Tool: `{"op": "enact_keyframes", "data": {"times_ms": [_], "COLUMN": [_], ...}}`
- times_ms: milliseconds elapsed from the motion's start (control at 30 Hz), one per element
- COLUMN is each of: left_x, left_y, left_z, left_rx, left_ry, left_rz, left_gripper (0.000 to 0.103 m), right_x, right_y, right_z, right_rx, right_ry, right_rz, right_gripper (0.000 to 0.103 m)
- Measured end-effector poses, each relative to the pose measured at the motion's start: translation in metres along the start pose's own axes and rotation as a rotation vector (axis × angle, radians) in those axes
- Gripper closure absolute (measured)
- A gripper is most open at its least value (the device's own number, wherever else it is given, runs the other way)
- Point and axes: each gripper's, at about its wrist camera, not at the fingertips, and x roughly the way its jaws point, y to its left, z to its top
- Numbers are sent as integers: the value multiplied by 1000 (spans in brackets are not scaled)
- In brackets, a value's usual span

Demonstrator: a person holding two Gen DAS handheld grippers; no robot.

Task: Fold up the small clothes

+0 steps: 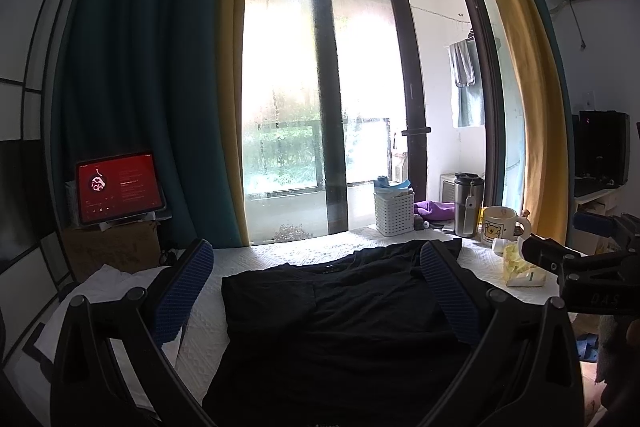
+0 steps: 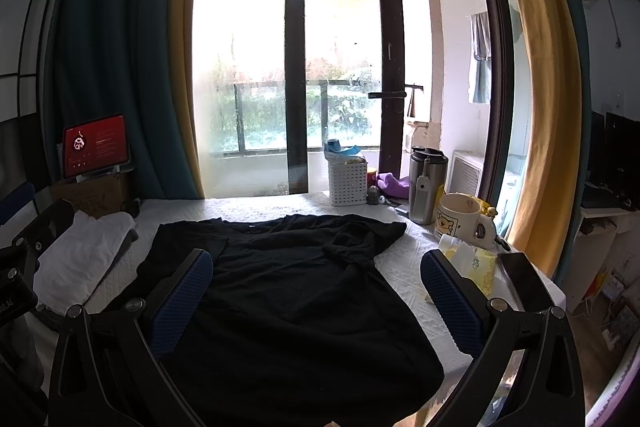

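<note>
Fingers (image 1: 188, 291) of both grippers spread wide — empty, above black shirt (image 2: 288, 291)

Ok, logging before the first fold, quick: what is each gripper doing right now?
Left gripper: jaws open, holding nothing, above the black shirt.
Right gripper: jaws open, holding nothing, also above the shirt.

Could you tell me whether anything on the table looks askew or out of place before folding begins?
The black T-shirt isn't lying flat: its right sleeve is bunched and folded back over the body. Both grippers, left and right, are open above it.
</note>
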Motion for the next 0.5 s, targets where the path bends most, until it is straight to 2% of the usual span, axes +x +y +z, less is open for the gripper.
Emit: {"op": "enact_keyframes", "data": {"times_ms": [500], "left_x": [-1], "left_y": [3], "left_z": [-1], "left_rx": [3], "left_ry": [-5], "left_rz": [5], "left_gripper": [1], "right_x": [1], "right_y": [0], "right_z": [0], "right_rx": [-1], "right_ry": [3], "right_rz": [-1], "right_gripper": [0]}}
